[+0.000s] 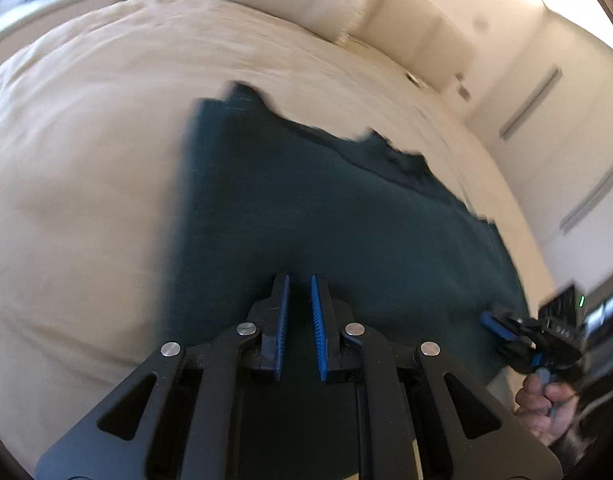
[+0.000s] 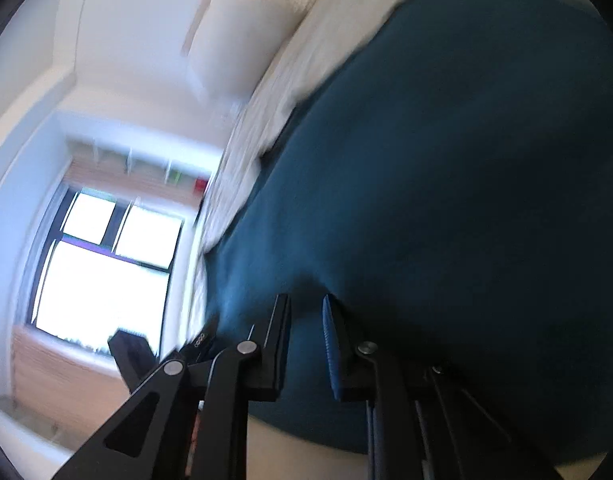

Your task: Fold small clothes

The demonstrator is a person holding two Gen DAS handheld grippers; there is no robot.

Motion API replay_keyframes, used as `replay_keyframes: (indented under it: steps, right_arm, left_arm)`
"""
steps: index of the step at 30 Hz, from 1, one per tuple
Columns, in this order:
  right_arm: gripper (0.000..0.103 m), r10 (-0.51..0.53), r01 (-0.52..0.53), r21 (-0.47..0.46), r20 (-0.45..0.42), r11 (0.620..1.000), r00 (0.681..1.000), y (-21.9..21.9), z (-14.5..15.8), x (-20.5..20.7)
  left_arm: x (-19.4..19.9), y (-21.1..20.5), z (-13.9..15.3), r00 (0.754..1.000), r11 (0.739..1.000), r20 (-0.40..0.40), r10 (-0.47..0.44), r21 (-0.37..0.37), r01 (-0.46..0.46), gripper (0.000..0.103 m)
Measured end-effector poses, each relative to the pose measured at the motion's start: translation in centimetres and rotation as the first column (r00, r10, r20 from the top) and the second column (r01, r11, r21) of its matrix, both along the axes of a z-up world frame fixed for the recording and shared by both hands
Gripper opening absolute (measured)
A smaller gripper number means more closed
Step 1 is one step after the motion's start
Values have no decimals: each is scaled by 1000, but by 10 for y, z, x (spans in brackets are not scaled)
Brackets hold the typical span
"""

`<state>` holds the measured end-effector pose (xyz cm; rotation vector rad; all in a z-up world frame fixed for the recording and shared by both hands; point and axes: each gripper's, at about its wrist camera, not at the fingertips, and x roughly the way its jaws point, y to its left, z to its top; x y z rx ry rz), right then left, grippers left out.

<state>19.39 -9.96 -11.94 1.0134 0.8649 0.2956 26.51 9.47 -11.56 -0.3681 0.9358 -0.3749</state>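
Teal cloth [image 1: 306, 216] lies spread on the cream bed [image 1: 86, 160], mostly flat, with its far edge ragged and bunched toward the pillows [image 1: 298, 0]. I judge the folding barely begun: I can make out no clean crease or doubled layer, though blur hides fine detail, so the folds themselves are all left to do.

My left tool [image 1: 300, 300] hangs over the near part of the cloth with its blue pads a narrow gap apart and nothing between them, so it is open and empty. My right tool [image 2: 306, 308] sits at the cloth's near right edge; its own camera shows the pads parted with teal fabric filling the view right in front of them, but I cannot tell whether any cloth is pinched or the tool is merely close above it.

Writing: a small mark shows on dark hardware low in the right view, too blurred to read. No brand or label is legible on the cloth.
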Motion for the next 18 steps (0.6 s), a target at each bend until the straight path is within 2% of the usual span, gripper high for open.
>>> replay_keyframes:
  steps: [2,4,5,6,8,9,11,14,16,18]
  right_arm:
    - [6,-153,153,6,0,988,988,-51,-2,-25]
    - [5,-279,279,2,0,960,960,-89,-1,-47]
    - [9,-323,323,-3,3,946,946,-103,2,-57]
    - [26,-377,377,-20,6,926,926,-115,9,-68]
    - [46,-424,425,-40,27,904,905,-122,25,-78]
    - [46,-437,438,-42,47,898,898,-120,34,-81]
    - [46,-376,379,-32,84,925,923,-96,49,-69]
    - [46,-196,199,-17,104,980,975,-42,57,-31]
    - [46,-61,61,3,117,998,991,0,58,0]
    - [46,42,-47,41,120,998,992,37,50,35]
  left_arm:
    - [-3,12,1,1000,1000,-1,14,-2,-14,11]
    - [-11,19,5,1000,1000,6,17,5,-17,11]
    - [-14,20,7,1000,1000,-1,23,13,-23,11]
    - [-16,20,11,999,999,-3,35,27,-35,11]
    - [-24,16,26,996,988,25,84,124,-87,11]
    - [-27,12,35,995,985,45,89,146,-95,11]
    - [-28,-4,53,996,988,81,49,140,-60,11]
    - [-23,-40,63,993,978,114,-32,211,8,11]
    - [-5,-65,53,994,964,96,-58,266,30,11]
    - [15,-80,35,998,949,45,-44,313,27,11]
